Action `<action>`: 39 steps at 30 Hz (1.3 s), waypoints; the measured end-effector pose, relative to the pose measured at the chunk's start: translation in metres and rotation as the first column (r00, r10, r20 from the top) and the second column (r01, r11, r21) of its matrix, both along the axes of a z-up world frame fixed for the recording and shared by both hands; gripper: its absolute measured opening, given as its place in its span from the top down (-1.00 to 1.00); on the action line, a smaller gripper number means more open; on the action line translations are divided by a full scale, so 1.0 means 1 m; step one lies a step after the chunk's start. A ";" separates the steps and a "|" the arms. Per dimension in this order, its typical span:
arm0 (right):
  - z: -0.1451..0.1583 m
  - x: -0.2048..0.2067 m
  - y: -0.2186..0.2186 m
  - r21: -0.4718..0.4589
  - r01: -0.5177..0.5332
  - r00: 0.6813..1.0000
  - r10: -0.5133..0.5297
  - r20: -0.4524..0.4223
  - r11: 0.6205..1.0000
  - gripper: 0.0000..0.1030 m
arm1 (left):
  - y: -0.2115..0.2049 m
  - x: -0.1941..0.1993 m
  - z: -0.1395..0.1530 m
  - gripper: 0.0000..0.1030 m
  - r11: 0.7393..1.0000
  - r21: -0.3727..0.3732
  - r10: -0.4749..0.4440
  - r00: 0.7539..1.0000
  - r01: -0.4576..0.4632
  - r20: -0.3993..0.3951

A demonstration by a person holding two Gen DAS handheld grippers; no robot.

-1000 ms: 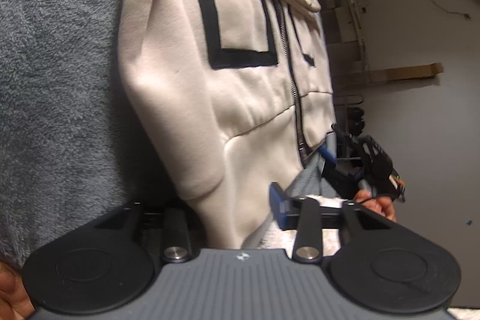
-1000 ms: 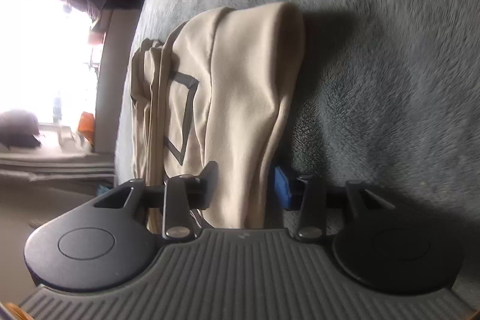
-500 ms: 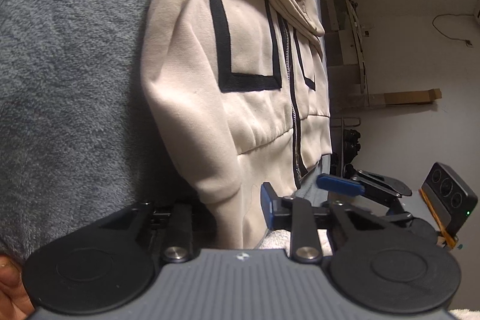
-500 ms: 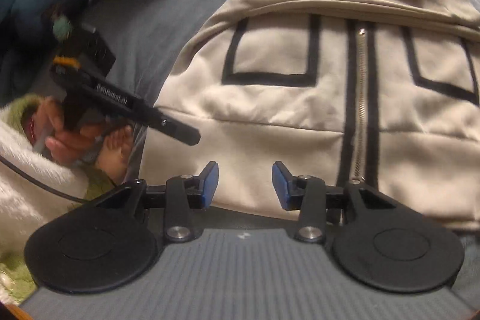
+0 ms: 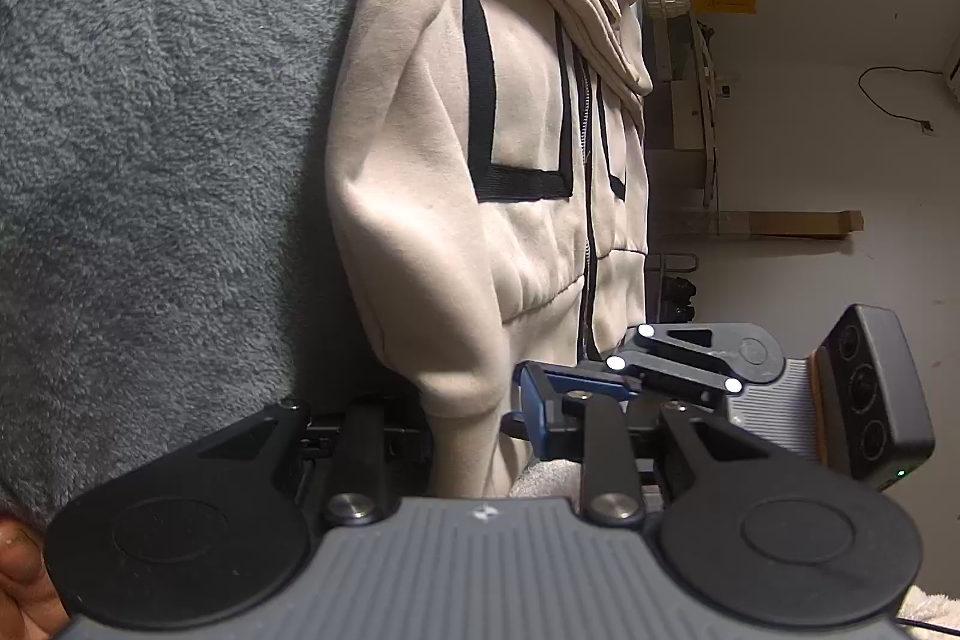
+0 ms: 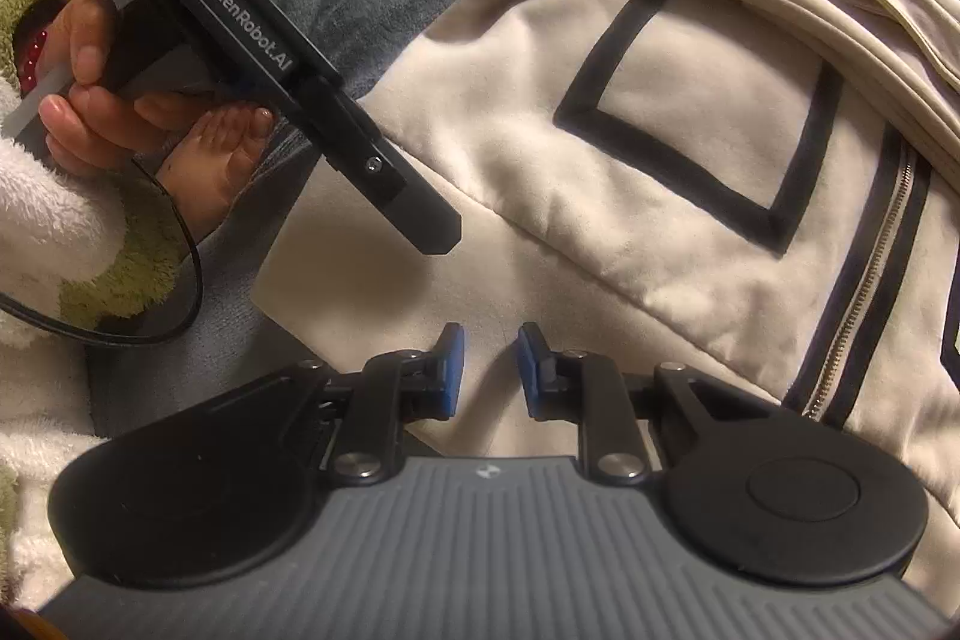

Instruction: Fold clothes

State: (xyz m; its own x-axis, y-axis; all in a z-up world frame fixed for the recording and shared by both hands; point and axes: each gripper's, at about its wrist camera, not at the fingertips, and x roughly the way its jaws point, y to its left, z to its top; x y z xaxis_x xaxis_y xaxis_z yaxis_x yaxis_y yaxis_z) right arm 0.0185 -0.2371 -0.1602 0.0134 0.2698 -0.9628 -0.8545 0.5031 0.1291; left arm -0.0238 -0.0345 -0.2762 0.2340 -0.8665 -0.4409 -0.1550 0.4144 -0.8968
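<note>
Two close wrist views, shared hoodie [image 5: 492, 196]

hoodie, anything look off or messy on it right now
Nothing damaged. The cream hoodie lies zipped on the grey blanket, front up. Its folded-in sleeve is bunched and puckered near the cuff, where the left gripper pinches it. The right gripper, its jaws just closing, hovers over the hem, holding nothing.

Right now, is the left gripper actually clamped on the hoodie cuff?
Touching. The left wrist view shows the cream hoodie with its sleeve cuff running down between the left gripper fingers, the blue pad pressed against the fabric with no gap.
</note>
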 end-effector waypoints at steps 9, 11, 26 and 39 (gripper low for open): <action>-0.002 0.001 -0.001 -0.001 -0.002 1.000 0.002 0.009 1.000 0.98 | 0.003 -0.001 -0.005 0.47 1.000 -0.006 0.008 1.000 -0.008 -0.007; 0.004 0.001 -0.007 0.015 0.024 1.000 -0.024 0.009 1.000 1.00 | 0.004 -0.001 -0.005 0.47 1.000 -0.005 0.008 1.000 -0.008 -0.008; 0.055 -0.015 -0.073 0.191 0.257 0.958 -0.276 0.076 0.947 0.95 | -0.023 0.008 -0.003 0.48 0.999 0.037 0.016 1.000 -0.016 0.001; 0.022 -0.011 -0.001 0.097 -0.132 0.987 0.121 0.108 0.986 0.55 | -0.048 0.023 0.004 0.62 0.991 0.134 -0.015 1.000 0.013 0.018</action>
